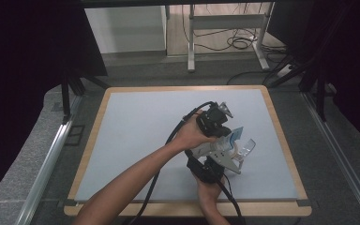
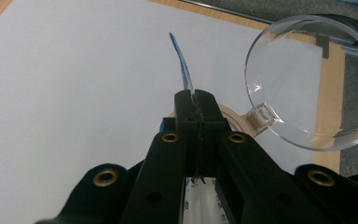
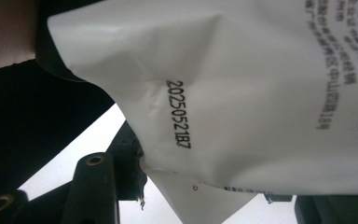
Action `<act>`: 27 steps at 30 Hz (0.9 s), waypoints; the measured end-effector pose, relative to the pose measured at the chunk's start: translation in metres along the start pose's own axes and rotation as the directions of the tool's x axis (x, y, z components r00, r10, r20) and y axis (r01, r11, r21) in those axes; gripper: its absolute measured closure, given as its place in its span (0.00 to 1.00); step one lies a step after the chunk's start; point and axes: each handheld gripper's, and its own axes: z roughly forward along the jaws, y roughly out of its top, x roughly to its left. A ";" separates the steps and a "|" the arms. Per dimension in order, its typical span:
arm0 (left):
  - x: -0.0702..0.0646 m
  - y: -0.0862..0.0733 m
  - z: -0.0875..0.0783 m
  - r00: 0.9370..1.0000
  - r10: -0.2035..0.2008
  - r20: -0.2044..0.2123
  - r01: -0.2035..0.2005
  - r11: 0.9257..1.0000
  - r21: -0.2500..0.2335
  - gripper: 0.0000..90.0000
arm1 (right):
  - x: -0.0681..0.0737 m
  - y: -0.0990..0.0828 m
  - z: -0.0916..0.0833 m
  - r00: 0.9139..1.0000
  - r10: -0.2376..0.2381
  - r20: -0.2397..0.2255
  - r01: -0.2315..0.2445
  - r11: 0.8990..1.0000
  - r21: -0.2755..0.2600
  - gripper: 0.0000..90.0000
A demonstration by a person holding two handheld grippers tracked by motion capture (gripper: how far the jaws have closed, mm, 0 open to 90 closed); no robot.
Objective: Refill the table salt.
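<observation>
High view: two bare forearms enter from the bottom edge and meet right of the tabletop's (image 1: 136, 140) centre. The left forearm slants up from seven o'clock toward one o'clock, its hand wrapped round the left gripper (image 1: 221, 136), which points down toward five o'clock. The right hand comes in at six o'clock and holds the right gripper (image 1: 225, 152) pointing up toward twelve. Between the two sits one white packet (image 1: 215, 149) with a blue edge, and one clear round lid (image 1: 246, 149) lies just beside it at three o'clock. One black cable trails from each gripper toward the near edge.

Left gripper view: the left gripper (image 2: 196, 100) has its two black jaws pressed together on the packet's thin blue-and-white edge (image 2: 181, 60), which curves up toward twelve o'clock. The clear lid (image 2: 307, 79) rests at two o'clock, partly over the tabletop's wooden border.

Right gripper view: the white packet (image 3: 242, 84), printed with one black date code, hangs crumpled across the frame. The right gripper's left jaw stands at seven o'clock against the packet's lower edge; the other jaw sits at the lower right corner, so the jaws stand partly apart with the packet between them, and whether they press it cannot be told.
</observation>
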 end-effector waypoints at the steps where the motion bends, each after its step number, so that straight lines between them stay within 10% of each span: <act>1: 0.000 0.000 0.000 1.000 -0.001 0.001 0.001 1.000 0.000 1.00 | 0.000 0.000 0.000 1.000 0.002 -0.001 -0.002 1.000 0.001 0.50; 27: 0.001 -0.002 -0.002 1.000 0.002 0.007 -0.002 1.000 -0.003 1.00 | 0.007 -0.002 0.004 0.999 -0.004 0.037 0.005 1.000 -0.018 0.50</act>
